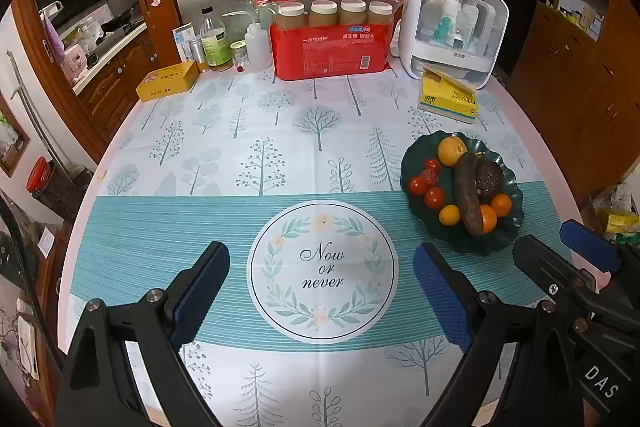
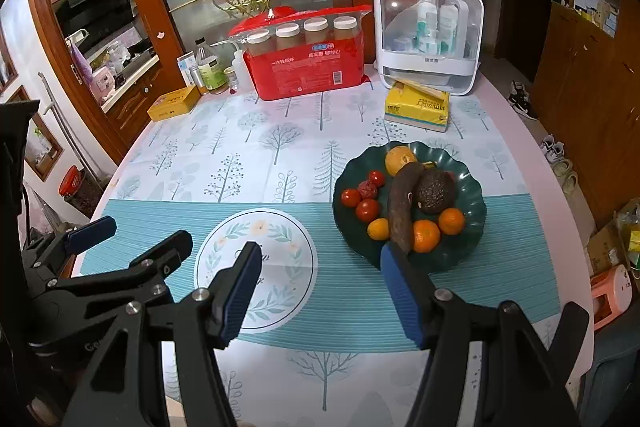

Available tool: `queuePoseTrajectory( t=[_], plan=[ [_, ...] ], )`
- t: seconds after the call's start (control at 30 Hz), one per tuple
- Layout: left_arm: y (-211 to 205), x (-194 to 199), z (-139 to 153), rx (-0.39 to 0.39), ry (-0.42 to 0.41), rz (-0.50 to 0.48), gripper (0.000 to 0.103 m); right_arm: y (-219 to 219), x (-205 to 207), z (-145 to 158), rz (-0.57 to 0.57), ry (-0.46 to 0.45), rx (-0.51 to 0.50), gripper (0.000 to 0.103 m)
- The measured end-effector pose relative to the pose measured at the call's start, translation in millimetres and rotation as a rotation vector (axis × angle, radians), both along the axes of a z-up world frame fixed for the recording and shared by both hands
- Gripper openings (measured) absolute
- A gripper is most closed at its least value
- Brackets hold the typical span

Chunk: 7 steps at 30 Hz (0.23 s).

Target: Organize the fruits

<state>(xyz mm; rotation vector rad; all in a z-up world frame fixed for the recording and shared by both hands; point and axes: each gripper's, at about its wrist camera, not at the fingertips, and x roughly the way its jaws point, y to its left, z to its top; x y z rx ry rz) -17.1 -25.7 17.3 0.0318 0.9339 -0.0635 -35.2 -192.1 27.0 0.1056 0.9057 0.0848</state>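
Plate [image 2: 472, 187] holds a dark banana [image 2: 402, 205], four tomatoes [image 2: 367, 209], three oranges [image 2: 426, 235]; my fingers [image 1: 200, 291] gape empty.

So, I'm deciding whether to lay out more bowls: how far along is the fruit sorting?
Nothing looks sorted yet. All the fruit sits mixed on the green plate: cherry tomatoes, mandarins, a darkened banana, an avocado. Nothing is in hand: the left gripper and right gripper hang open and empty above the tablecloth. The whole job remains.
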Motion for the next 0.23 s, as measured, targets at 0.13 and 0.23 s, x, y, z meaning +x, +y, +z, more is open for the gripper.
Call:
queuePoseTrajectory(
  t=[0.13,0.23],
  plan=[
    [3.6,-0.1,-1.0,-0.005,0.019,-0.004,0.093,6.4,-3.6,2.0,-0.006,0.002,-0.010,0.063],
    [6.9,-1.3,-1.2,-0.005,0.022,-0.011,0.093,9.6,-5.0,1.1,-0.011,0.014,-0.009,0.063]
  ],
)
